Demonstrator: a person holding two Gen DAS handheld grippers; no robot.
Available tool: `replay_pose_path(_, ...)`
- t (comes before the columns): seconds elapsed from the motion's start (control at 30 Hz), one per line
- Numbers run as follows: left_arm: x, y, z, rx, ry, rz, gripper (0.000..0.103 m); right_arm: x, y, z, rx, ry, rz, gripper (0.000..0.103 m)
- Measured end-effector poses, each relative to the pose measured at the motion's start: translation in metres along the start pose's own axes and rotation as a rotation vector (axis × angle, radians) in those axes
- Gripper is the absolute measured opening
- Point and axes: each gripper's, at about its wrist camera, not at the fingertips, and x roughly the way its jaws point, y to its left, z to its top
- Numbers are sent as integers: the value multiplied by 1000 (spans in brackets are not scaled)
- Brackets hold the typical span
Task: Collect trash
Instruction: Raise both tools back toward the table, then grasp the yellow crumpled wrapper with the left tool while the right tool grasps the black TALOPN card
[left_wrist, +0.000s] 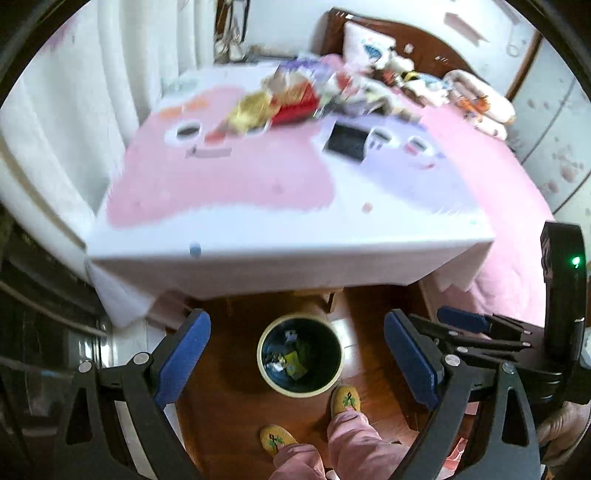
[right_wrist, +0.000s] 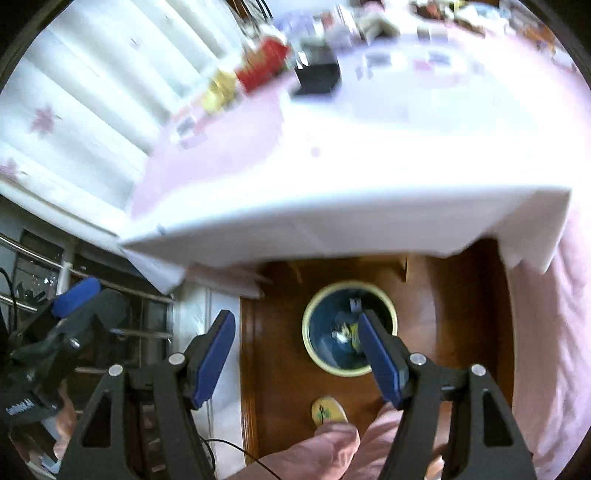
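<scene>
Left gripper gapes empty above the trash bin on the floor. Remaining trash: yellow wrapper and red packet on the far tabletop; likely light, crinkly, pinch an edge. Right gripper also wide, empty. No print readable, too blurred.

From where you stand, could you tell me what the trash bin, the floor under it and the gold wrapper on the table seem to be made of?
Trash bin: probably plastic, with a smooth cream outer wall and rim and a dark inside.
Floor: looks like varnished wood, red-brown with a soft sheen.
Gold wrapper: crinkled and shiny, likely foil or metallised film; blur leaves that open.
</scene>
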Motion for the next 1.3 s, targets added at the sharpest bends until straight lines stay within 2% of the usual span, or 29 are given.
replay_pose_path(0.23, -59, -8, 28, 71, -166, -18, 94, -65, 36, 31, -68, -182, -14, 69)
replay_pose_path(0.4, -62, -6, 45, 87, -193, -12, 94, -77, 52, 49, -113, -252, -45, 69)
replay_pose_path(0.57, -54, -3, 56, 92, -211, 1, 94, -78, 55, 67, -153, -278, -69, 69)
replay_pose_path(0.7, -41, 0, 66, 86, -210, 21, 94, -68, 49, 92, -197, -267, -95, 69)
replay_pose_path(0.9, -4, 6, 93, 45, -173, 83, 94, -29, 29, 145, -285, -218, -93, 69)
replay_pose_path(1.13, 61, 15, 135, -107, -80, 168, 94, 44, 13, 209, -531, -106, -86, 72)
replay_pose_path(1.2, 79, 15, 144, -132, -55, 202, 94, 62, 13, 218, -624, -75, -77, 77)
replay_pose_path(1.3, 104, 18, 153, -179, -19, 254, 94, 85, 15, 225, -763, -32, -69, 77)
